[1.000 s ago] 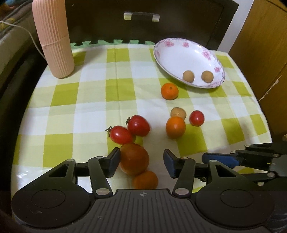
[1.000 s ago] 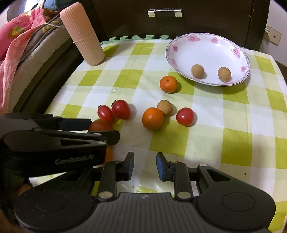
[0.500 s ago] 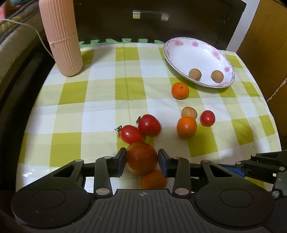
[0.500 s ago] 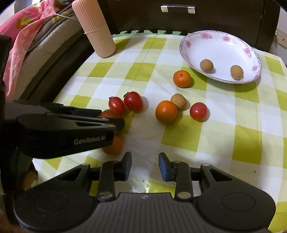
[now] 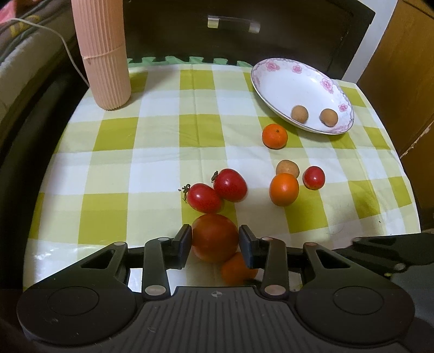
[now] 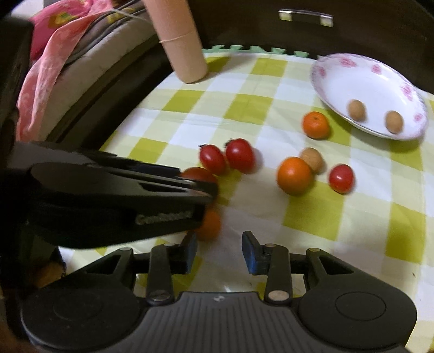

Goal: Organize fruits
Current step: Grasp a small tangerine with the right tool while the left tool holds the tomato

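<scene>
Near the table's front edge, left tool (image 5: 214,241) clamped on a big, round, glossy red-orange tomato (image 5: 214,236), a small orange (image 5: 235,269) touching it below. Right tool (image 6: 219,252) spread, grasping nothing. Blurred lettering on the left tool's side, unreadable. Farther back, two stemmed tomatoes (image 5: 217,191); at the far right corner, a floral plate (image 5: 282,81).

Ribbed pink cylinder (image 5: 101,51), checked tablecloth (image 5: 152,152), dark drawer handle (image 5: 233,24), pink cloth (image 6: 43,62)
</scene>
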`<state>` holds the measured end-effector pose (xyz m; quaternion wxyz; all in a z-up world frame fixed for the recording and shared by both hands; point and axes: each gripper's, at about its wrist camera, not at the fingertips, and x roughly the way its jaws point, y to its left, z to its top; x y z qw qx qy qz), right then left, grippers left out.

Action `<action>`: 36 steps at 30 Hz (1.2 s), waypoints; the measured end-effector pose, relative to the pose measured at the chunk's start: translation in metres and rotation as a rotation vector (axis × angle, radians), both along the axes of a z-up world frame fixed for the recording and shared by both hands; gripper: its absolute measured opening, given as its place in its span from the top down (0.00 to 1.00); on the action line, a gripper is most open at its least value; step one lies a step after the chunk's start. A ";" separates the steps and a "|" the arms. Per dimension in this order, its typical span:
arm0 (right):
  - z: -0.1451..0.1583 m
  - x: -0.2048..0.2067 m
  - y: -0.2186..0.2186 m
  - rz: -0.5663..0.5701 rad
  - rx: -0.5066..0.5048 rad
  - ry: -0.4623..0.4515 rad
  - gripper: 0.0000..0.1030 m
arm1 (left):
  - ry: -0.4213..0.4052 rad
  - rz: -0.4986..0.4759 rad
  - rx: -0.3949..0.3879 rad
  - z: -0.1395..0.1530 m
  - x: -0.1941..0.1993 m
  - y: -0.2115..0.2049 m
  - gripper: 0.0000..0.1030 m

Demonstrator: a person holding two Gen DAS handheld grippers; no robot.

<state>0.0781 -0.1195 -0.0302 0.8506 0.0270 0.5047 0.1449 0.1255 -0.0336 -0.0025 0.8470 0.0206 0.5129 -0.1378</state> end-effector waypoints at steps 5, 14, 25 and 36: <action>-0.010 0.004 0.015 0.045 0.009 -0.016 0.60 | 0.003 -0.006 -0.001 0.000 0.001 0.000 0.51; -0.013 -0.001 0.019 0.063 -0.011 -0.052 0.70 | 0.024 -0.027 0.005 -0.006 0.001 -0.001 0.52; 0.003 -0.012 -0.019 -0.042 -0.015 -0.051 0.71 | 0.012 -0.053 0.007 -0.004 -0.006 0.000 0.55; 0.014 -0.013 -0.038 -0.113 -0.016 -0.056 0.71 | 0.014 -0.046 0.012 -0.007 -0.004 -0.002 0.53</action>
